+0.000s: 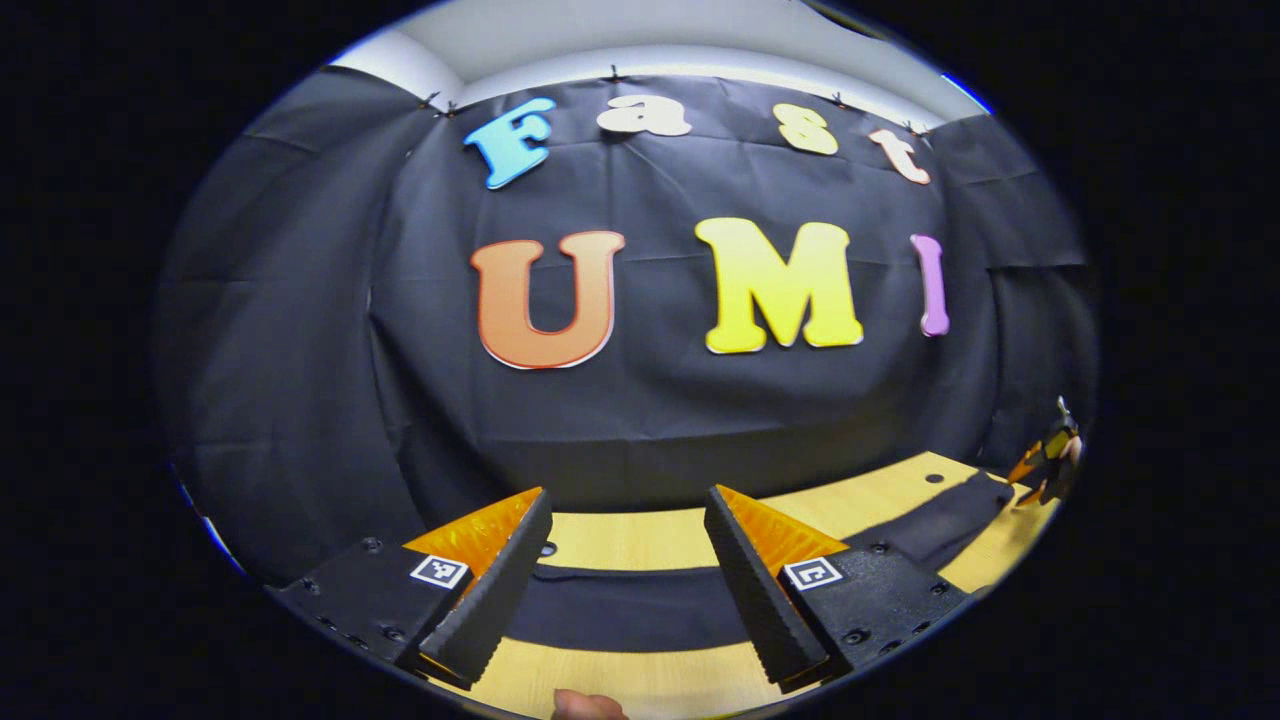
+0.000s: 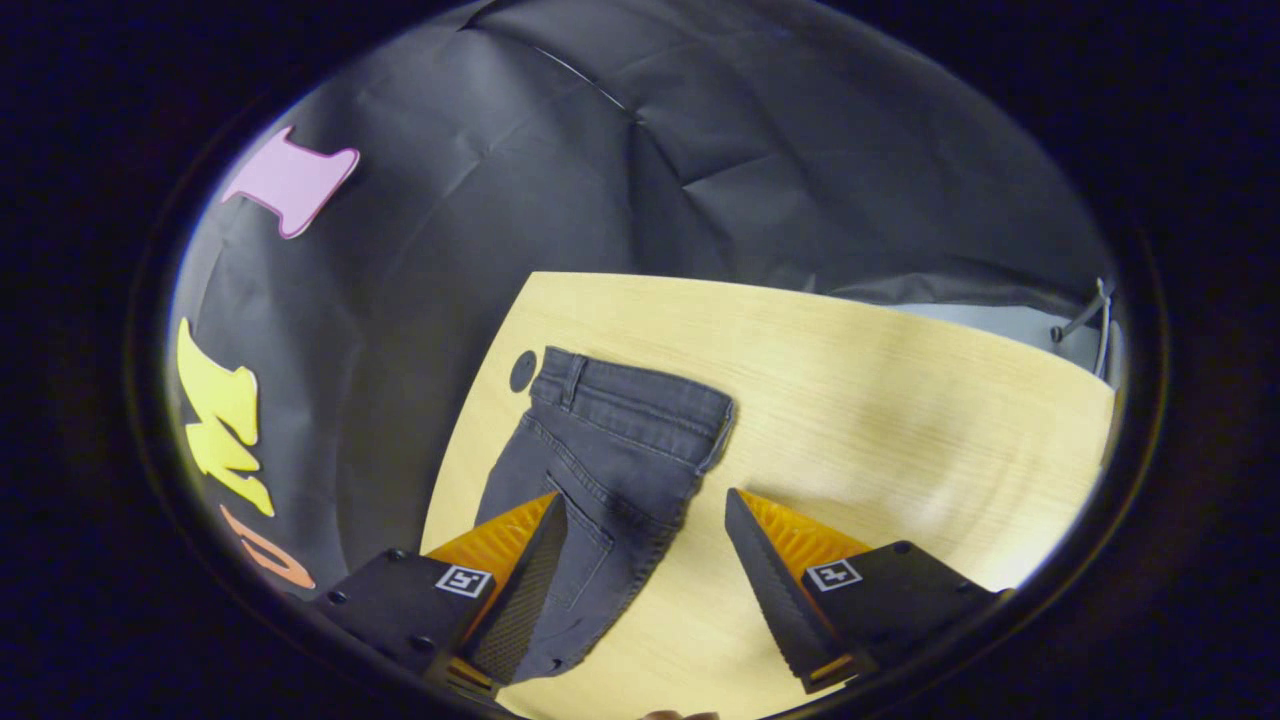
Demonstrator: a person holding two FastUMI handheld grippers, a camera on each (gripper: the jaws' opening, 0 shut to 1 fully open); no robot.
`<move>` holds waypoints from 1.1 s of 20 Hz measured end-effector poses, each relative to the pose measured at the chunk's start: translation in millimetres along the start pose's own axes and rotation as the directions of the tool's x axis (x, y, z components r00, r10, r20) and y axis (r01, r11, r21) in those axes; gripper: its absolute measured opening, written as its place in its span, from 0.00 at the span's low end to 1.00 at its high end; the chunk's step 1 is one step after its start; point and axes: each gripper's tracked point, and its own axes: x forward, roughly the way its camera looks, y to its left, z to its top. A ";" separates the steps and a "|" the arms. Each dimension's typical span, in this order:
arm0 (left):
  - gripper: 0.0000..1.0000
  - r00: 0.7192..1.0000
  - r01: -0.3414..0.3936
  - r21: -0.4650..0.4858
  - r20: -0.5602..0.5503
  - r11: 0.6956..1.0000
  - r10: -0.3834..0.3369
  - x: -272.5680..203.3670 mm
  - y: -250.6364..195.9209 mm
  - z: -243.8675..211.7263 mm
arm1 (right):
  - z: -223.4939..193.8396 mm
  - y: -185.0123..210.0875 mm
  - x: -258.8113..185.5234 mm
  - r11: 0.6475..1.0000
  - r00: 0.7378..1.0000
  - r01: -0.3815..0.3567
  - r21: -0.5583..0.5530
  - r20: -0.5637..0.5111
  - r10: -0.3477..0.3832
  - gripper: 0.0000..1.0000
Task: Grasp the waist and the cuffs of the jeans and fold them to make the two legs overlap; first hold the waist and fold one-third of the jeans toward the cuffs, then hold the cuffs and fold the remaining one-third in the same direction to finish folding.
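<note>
Ahead of my spread right tongs (image 2: pixel 645 590) lie limp, heavyish jeans (image 2: pixel 600 470); I'd pinch the waistband (image 2: pixel 630 395). Left tongs (image 1: pixel 625 585) gape too.

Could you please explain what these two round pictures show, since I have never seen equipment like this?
A person holds a two-finger gripper in each hand, and a small camera rides on each one, looking forward along its fingers.

The left gripper view shows the left gripper low over a wooden table, fingers apart, with dark jeans lying flat across the table beyond them. The right gripper shows small at the far right.

The right gripper view looks down on the jeans' waist. The right gripper hangs above it, open.

Neither gripper holds anything; the jeans lie flat, and folding looks not yet begun.
</note>
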 end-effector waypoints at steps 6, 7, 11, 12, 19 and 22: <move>0.99 0.995 0.066 -0.058 -0.073 0.996 -0.070 -41.5 -51.0 -24.4 | -12.5 13.7 22.7 0.995 0.998 -0.068 0.072 -0.010 0.069 0.97; 0.99 0.993 0.075 -0.056 -0.084 0.996 -0.079 -45.5 -55.3 -28.9 | -14.3 15.2 24.3 0.993 0.996 -0.084 0.077 -0.011 0.085 0.92; 0.99 0.990 0.097 -0.009 -0.097 0.995 -0.098 -52.8 -63.4 -34.5 | -15.1 -6.3 34.4 0.997 1.000 -0.002 0.072 -0.030 0.004 0.47; 0.99 0.990 0.103 -0.002 -0.093 0.995 -0.102 -54.0 -65.0 -33.8 | -14.3 -6.8 36.3 0.995 0.999 0.009 0.096 -0.037 -0.005 0.30; 0.99 0.989 0.097 -0.051 -0.103 0.994 -0.102 -52.4 -61.3 -34.2 | -15.5 -7.4 36.6 0.998 0.999 0.051 0.046 0.002 -0.051 0.01; 0.99 0.989 0.084 -0.058 -0.115 0.995 -0.090 -55.6 -53.4 -40.7 | -9.7 1.4 24.7 0.996 0.994 0.088 -0.033 0.061 -0.086 0.01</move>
